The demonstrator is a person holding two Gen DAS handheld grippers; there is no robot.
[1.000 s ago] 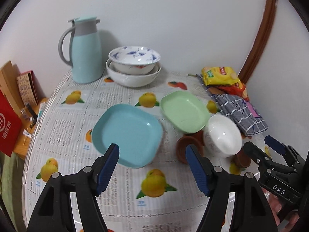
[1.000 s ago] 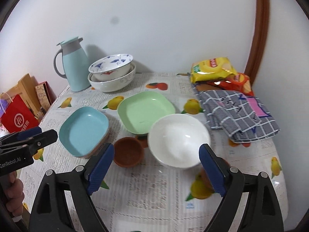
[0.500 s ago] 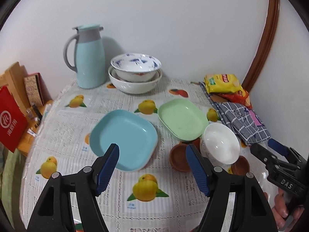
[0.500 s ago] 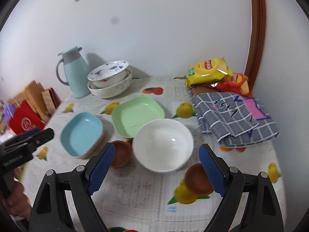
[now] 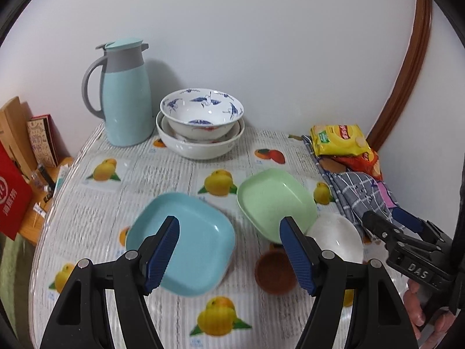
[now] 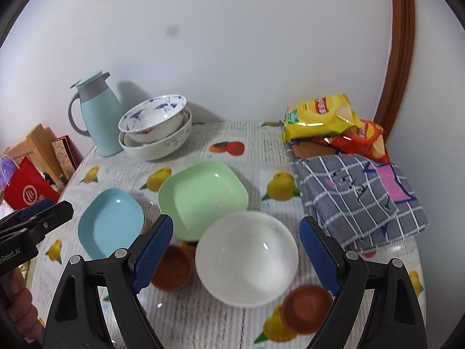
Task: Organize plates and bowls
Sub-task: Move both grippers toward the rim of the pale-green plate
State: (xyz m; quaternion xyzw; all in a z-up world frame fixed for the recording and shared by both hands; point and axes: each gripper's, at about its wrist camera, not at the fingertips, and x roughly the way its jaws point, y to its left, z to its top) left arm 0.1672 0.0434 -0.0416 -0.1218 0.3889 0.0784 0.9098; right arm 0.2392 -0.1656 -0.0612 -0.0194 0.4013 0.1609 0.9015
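A blue square plate [image 5: 186, 244] lies at the table's front left, a green square plate [image 5: 276, 200] beside it, tilted on a white bowl [image 6: 247, 258]. Two small brown dishes [image 6: 173, 267] [image 6: 308, 308] sit near the white bowl. A blue-patterned bowl [image 5: 202, 113] is stacked in a larger white bowl [image 5: 200, 142] at the back. My left gripper [image 5: 229, 253] is open and empty above the blue plate's near side. My right gripper [image 6: 235, 253] is open and empty above the white bowl. The right gripper also shows in the left wrist view [image 5: 389, 226].
A light blue jug [image 5: 125, 93] stands at the back left. Snack bags [image 6: 322, 119] and a checked grey cloth [image 6: 357, 195] lie at the right. A red bag [image 5: 11, 200] and boxes stand off the table's left edge. The wall is close behind.
Both grippers have pulled back and risen a little, so the dishes look farther off. Both stay open. No dish has moved.
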